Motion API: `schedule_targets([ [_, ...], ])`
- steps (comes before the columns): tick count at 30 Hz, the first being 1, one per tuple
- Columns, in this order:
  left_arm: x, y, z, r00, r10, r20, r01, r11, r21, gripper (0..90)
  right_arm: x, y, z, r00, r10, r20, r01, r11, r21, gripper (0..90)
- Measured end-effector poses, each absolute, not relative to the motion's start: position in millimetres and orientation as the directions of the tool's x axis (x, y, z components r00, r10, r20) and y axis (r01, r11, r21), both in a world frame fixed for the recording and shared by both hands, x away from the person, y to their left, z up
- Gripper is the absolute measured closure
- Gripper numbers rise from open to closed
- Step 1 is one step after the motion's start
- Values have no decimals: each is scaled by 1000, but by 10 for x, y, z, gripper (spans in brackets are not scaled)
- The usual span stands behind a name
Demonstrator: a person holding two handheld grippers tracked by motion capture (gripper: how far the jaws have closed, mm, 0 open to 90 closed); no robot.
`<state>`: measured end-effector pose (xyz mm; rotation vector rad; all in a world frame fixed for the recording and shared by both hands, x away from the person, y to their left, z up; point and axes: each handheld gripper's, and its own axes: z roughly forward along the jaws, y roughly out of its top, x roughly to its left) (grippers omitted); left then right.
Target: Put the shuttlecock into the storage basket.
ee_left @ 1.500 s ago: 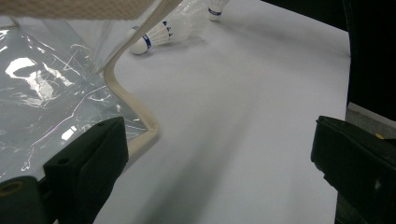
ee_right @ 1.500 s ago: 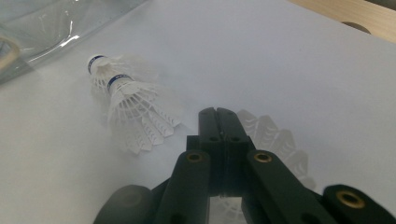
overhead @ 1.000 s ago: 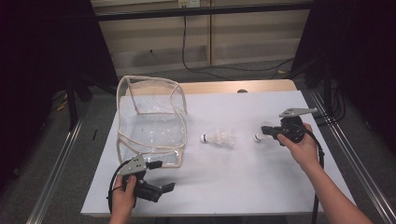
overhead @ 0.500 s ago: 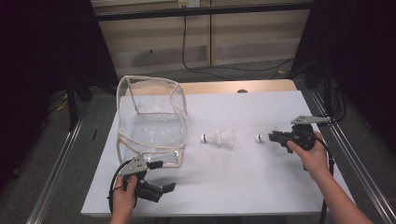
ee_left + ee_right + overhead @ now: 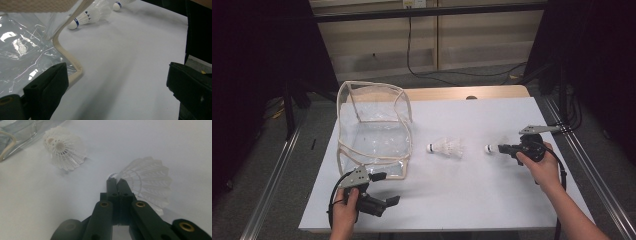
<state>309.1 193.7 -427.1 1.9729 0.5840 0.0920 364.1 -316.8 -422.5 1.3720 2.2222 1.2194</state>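
White tabletop (image 5: pixel 472 200), plain and unmarked. Beside the bag (image 5: pixel 374 127), clear plastic with cream edging, lies a white shuttlecock (image 5: pixel 447 148) with a blue band on its cork. Farther from the bag, a second white shuttlecock (image 5: pixel 147 178), frosted and see-through. Both grippers, left (image 5: pixel 382 192) and right (image 5: pixel 504 148), are black with grey plates.

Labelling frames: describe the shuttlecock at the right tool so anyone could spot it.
On the white table, right of the clear bag, lie two white shuttlecocks. It is the right one, farther from the bag. Unlike the free one, the right tool has its skirt edge pinched.
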Motion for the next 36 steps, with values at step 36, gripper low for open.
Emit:
schedule_targets([
  [36, 3087, 1939, -4270, 880, 436, -188, 359, -351, 865, 42, 3715, -2694, -4161, -598, 764, 243, 555, 176, 813, 900],
])
